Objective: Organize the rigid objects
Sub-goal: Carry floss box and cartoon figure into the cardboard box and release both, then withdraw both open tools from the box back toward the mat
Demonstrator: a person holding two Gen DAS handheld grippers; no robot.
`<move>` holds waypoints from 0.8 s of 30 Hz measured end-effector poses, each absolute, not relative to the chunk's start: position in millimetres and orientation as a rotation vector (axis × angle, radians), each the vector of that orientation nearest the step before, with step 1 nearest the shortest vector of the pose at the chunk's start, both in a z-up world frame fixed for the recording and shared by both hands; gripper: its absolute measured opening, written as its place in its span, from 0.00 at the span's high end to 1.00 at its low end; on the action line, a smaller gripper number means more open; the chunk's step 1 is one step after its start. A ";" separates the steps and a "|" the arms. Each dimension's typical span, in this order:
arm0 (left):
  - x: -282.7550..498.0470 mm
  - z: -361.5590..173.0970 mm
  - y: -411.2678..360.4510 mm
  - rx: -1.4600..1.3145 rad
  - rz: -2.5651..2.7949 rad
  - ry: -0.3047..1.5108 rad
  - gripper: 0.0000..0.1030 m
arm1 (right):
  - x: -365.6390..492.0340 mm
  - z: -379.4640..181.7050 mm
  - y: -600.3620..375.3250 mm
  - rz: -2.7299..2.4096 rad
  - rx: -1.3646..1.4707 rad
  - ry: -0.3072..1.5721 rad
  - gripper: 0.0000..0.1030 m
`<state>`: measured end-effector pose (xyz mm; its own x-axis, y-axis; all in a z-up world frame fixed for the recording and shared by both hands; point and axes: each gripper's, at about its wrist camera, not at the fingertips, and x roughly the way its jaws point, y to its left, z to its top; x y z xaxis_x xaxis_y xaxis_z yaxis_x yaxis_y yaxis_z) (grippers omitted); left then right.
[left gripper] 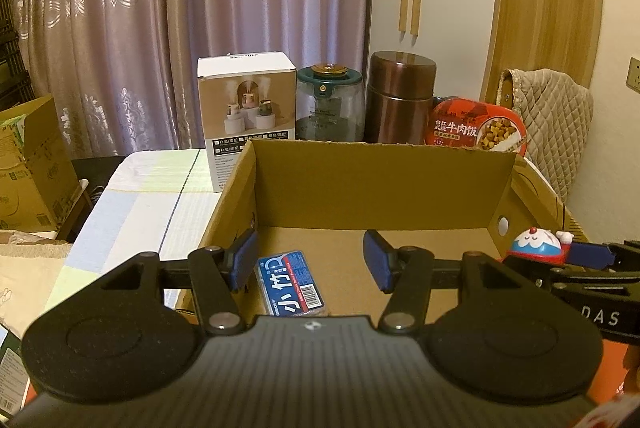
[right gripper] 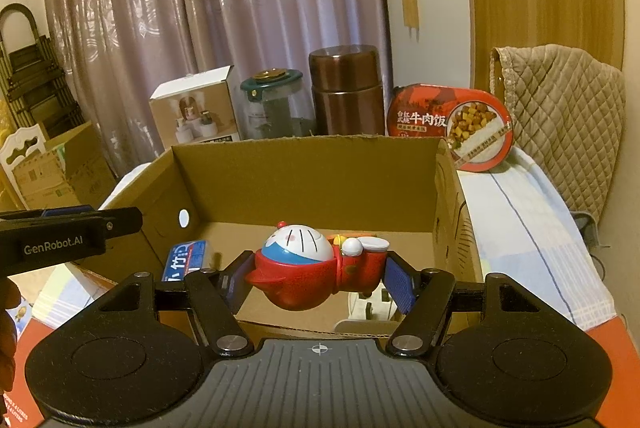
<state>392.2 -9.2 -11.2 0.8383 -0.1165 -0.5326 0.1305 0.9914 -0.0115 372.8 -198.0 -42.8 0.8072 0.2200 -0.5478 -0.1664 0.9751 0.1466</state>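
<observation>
The right gripper [right gripper: 316, 278] is clamped on the toy [right gripper: 308, 268], a red-and-white cartoon figure held at centre frame over the near edge of the box [right gripper: 304, 172]. The left gripper [left gripper: 310, 262] is spread wide with nothing between its pads, low centre in its own view, above the blue pack [left gripper: 292, 282] on the box floor.

The toy is round and glossy, so the flat pads may lose it; dropped here, it could strike the near wall and roll out.

Count: one toy, one pack inside, one box. Behind it, upper centre: one carton [right gripper: 192, 112], one jar [right gripper: 276, 108], one flask [right gripper: 346, 90], one meal tub [right gripper: 452, 126].
</observation>
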 end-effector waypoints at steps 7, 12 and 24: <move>391.8 -11.2 -8.5 0.022 -0.129 0.563 0.49 | 372.8 -43.1 -198.5 0.210 0.097 0.592 0.37; 391.6 -11.1 -8.1 0.022 -0.131 0.563 0.49 | 369.6 -37.3 -195.9 0.204 0.079 0.548 0.36; 390.9 -11.3 -8.7 0.024 -0.130 0.562 0.49 | 368.8 -35.2 -196.9 0.206 0.064 0.544 0.36</move>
